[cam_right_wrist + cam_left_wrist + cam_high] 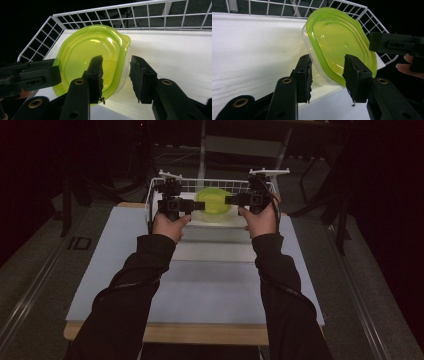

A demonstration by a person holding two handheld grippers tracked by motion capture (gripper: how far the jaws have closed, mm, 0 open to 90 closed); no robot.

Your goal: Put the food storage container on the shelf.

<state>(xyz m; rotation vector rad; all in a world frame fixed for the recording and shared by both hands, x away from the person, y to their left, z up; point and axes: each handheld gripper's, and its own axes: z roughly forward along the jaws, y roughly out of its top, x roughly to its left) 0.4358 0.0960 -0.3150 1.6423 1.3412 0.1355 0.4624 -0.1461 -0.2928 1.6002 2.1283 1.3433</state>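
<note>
Where the wire basket (155, 185) stands on the white table (210, 285), a clear tub (312, 47) with green lid (212, 202); left tool (327, 75) and right tool (115, 73) agape, empty; room dark.

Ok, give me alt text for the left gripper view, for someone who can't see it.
A clear plastic container with a translucent lime-green lid sits tilted in a white wire basket, with the left tool open, its two black jaws on either side of the container's near edge. The other tool reaches in from the right, with fingertips below it.
</note>
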